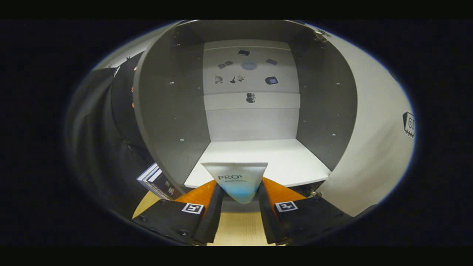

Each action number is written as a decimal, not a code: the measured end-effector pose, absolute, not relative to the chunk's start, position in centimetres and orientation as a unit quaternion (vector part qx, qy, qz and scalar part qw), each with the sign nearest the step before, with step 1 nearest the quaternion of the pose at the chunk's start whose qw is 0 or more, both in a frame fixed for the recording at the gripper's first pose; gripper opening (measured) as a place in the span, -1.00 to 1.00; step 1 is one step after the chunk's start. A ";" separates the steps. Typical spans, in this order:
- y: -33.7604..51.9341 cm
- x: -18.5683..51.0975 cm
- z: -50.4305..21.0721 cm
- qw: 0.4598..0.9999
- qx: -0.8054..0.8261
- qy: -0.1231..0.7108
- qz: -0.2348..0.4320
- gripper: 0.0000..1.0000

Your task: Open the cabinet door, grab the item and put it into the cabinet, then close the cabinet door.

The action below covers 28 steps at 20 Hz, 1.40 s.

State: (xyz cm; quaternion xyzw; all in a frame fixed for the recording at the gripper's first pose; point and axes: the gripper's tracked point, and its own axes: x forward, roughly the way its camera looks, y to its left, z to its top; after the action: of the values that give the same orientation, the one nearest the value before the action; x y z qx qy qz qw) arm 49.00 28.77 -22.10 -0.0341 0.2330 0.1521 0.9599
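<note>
Gripped between the two fingers of the hand-held gripper (239, 194) is a white squeeze tube with a blue lower end (236, 181). Both fingers press on its sides, closed to about the tube's width, and the tube's flat crimped end points away toward the cabinet. Each finger carries a small square black-and-white marker on its near part.

Just beyond the tube stands the open grey cabinet (166, 111), its dark grey side walls rising on the left and right. The tube sits at the near edge of the cabinet's white shelf floor (295, 162), with its far end reaching over that edge while the fingers remain outside. On the pale back panel (251, 122) at the far end, several small dark objects show, too small to identify.

The pale cabinet door (373, 147) is swung open on the right side, with a hinge at its lower near corner. To the left of the cabinet, near its base, lies a stack of books with dark covers (157, 183). Below the fingers is a light wooden tabletop (238, 229).
</note>
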 end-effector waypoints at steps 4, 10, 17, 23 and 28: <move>28.0 53.0 -23.1 0.959 -0.042 0.245 0.139 0.13; 26.8 56.8 -25.3 0.955 -0.040 0.269 0.122 0.13; 26.2 57.1 -25.6 0.955 -0.041 0.269 0.120 0.23; 25.6 55.6 -23.9 0.963 -0.039 0.241 0.115 0.93; 25.1 51.2 -21.5 0.972 -0.031 0.199 0.119 0.96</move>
State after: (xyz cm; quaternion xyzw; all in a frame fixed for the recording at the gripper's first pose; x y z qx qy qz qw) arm 51.22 25.06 -21.49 -0.0305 0.1987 0.1192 0.9723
